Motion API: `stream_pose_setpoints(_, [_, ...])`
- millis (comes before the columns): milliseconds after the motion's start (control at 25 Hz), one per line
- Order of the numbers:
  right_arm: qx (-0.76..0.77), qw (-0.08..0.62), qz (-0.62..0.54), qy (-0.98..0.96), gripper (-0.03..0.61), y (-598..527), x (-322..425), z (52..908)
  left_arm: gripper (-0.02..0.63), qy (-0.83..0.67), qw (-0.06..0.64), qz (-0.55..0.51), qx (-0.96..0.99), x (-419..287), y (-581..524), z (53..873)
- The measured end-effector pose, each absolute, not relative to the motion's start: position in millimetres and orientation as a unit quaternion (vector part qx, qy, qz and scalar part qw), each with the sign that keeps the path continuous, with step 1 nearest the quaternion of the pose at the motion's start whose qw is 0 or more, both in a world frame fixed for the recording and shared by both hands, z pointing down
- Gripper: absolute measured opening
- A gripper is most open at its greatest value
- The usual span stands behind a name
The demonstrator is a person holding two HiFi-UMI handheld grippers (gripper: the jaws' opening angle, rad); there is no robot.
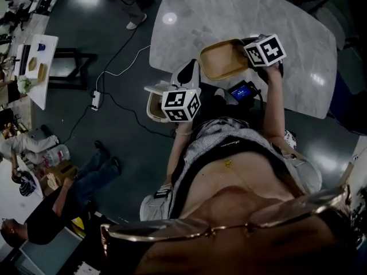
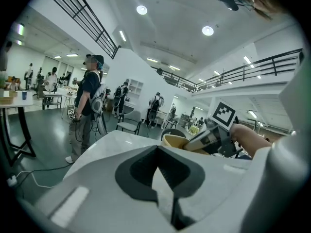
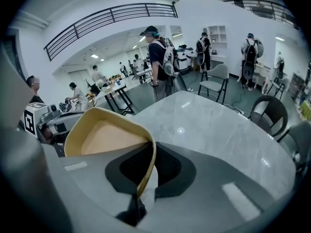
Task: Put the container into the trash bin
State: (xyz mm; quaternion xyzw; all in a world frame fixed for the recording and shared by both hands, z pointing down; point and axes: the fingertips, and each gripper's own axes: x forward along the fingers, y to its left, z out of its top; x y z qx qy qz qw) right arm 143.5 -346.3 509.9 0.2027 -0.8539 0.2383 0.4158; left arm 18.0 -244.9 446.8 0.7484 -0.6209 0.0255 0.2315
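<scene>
"Where's the container point(image 1: 222, 59)?"
"Upper centre of the head view, over the desk point(image 1: 229, 10) edge, its rim pinched by the fingers of the right gripper point(image 3: 145, 171)."
"And the left gripper point(image 2: 158, 152)?"
"Fingers closed together, nothing between them."

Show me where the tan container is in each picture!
Head view: container upper middle, overlapping the marble table.
Left gripper view: container right of centre, beyond the jaws.
Right gripper view: container left of centre, rim pinched in the right gripper.
Shared landmark: the marble table.
</scene>
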Motion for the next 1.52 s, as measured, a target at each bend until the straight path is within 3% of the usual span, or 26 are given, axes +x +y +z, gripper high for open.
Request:
stream_pose_setpoints(440, [0.122,0.429,0.200,-0.872,0.038,-303,52,506,0.000,-0.671,0.227,-0.005,0.706,-49,-182,440])
stream_pose_setpoints(1000, [0.006,0.422,0.178,-0.889,0.038,-139,-130,518,0.000,-0.745,0.217,-0.025,0.630,-199,1,443])
stream_pose_setpoints(1520, [-0.053,0.448,0.151,-0.880,0.038,-46,-210,544,0.000,-0.786,0.220,-0.045,0.577,-263,98,452])
